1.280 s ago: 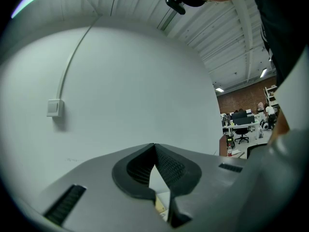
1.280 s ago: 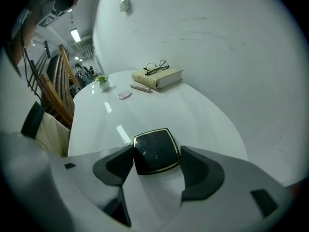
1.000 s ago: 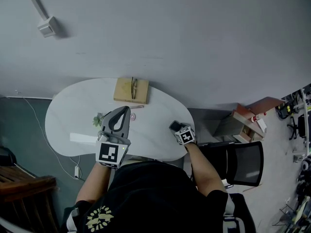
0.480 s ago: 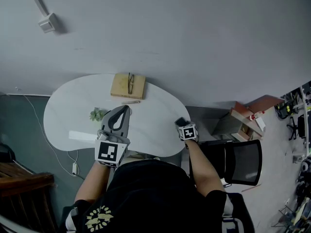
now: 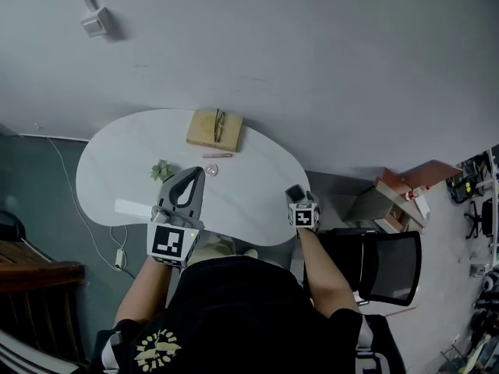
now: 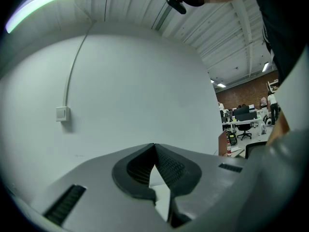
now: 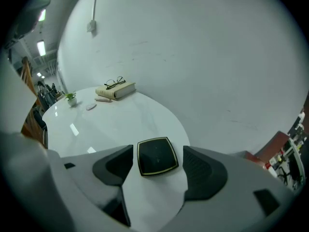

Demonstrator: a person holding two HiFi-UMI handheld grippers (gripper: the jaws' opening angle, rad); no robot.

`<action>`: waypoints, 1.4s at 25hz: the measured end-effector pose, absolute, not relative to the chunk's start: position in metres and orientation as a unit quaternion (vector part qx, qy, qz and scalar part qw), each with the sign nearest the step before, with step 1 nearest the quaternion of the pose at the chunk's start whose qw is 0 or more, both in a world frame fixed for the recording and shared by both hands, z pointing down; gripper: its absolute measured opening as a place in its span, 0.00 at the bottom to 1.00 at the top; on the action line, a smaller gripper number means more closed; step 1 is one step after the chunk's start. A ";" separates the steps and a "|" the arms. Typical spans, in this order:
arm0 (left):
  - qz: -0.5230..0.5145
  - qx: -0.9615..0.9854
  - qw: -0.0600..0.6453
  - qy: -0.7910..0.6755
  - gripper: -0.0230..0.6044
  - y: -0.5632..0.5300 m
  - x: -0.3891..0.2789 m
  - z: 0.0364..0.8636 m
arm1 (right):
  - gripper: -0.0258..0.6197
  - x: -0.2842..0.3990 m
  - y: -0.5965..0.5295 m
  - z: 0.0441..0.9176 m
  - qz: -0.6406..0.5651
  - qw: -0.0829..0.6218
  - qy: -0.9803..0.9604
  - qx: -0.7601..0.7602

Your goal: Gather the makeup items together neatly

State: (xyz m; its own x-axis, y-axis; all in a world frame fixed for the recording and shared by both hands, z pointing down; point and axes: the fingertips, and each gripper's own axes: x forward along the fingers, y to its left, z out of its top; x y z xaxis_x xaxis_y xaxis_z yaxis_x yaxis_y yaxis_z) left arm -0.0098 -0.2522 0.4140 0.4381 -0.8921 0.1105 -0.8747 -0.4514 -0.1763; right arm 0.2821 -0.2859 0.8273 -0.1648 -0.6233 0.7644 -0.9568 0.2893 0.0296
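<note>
A black square compact with a gold rim lies flat on the white table near its right end, also seen as the compact in the head view. My right gripper is open around it, one jaw on each side with a gap to both. Far across the table lie a slim pinkish stick and a small pale item; the head view shows the stick and small item too. My left gripper is shut and empty, tilted up toward the wall.
A tan book with glasses on it sits at the table's far edge. A small potted plant stands left of my left gripper. A black chair is to the right of the table. The wall rises just behind.
The head view has shifted a little. My right gripper edged slightly right, still open around the compact. The left gripper stays shut over the table's front.
</note>
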 end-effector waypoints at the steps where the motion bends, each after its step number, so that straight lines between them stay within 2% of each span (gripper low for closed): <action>1: -0.094 -0.845 0.044 0.524 0.06 -0.251 -0.013 0.414 | 0.52 0.279 -0.285 0.823 0.229 0.344 -0.730 0.544; 13: -0.101 -0.852 0.048 0.512 0.06 -0.258 -0.052 0.407 | 0.52 0.157 -0.283 0.803 0.188 0.343 -0.808 0.440; 24: -0.091 -0.850 0.045 0.516 0.06 -0.293 -0.135 0.410 | 0.52 0.022 -0.324 0.805 0.203 0.349 -0.829 0.386; 35: -0.085 -0.860 0.048 0.500 0.06 -0.321 -0.164 0.415 | 0.52 -0.075 -0.356 0.831 0.215 0.377 -0.837 0.335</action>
